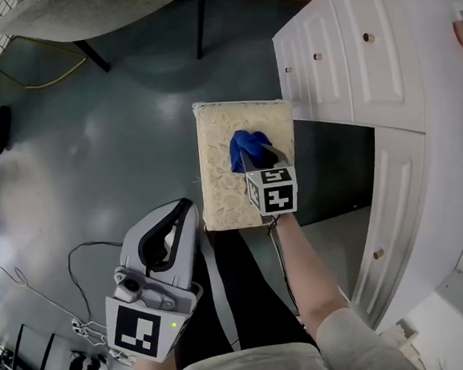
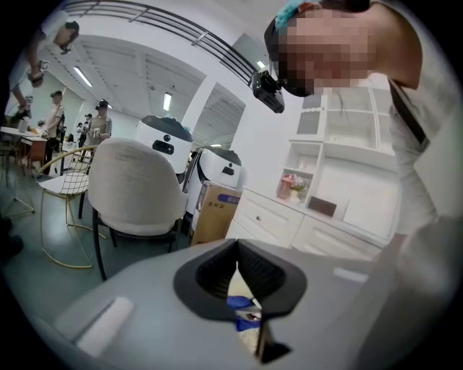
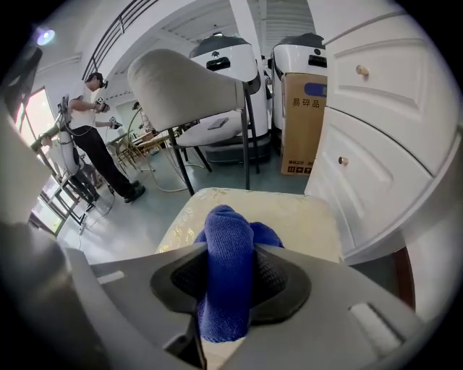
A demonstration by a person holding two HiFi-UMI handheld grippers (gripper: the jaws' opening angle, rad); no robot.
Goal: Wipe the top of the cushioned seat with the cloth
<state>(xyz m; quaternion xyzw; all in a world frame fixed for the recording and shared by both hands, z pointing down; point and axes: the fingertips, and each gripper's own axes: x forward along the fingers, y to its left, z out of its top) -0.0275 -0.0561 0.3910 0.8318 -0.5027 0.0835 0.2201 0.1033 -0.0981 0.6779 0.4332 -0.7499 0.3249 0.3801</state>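
Nearest to me, my left gripper (image 1: 184, 211) hangs low at the near left, off the seat and above the grey floor (image 1: 92, 152). Its jaws are pressed together at the tips with nothing between them. My right gripper (image 1: 255, 159) reaches farther out, over the cushioned seat (image 1: 218, 173), and its jaws are clenched on the blue cloth (image 1: 244, 147). The cloth is bunched, poking out past my pads toward the far side. It sits over the right part of the cream seat top, about midway from near to far, and seems to press on the fabric. White cabinet doors (image 1: 381, 54) stand just to the right of the seat. A pale upholstered chair (image 3: 188, 90) and a cardboard box (image 3: 302, 123) stand well beyond it.
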